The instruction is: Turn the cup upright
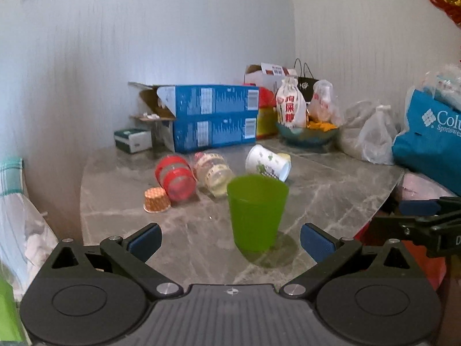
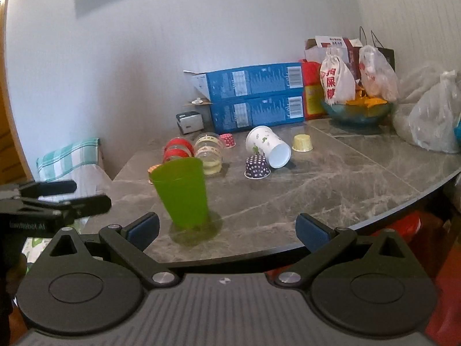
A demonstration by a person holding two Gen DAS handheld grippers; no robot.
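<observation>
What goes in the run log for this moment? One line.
left gripper: open, empty | right gripper: open, empty | green plastic cup: upright on grey marble table, ungripped | white floral paper cup: lying sideways

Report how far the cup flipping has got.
Done: the green cup stands upright on the marble table, mouth up, touching nothing. In hand: nothing; the left gripper and right gripper both have open, empty jaws. Left: the white printed cup, red-banded cup and clear cup lie on their sides, and small paper cups, like the dotted one, sit mouth down.
</observation>
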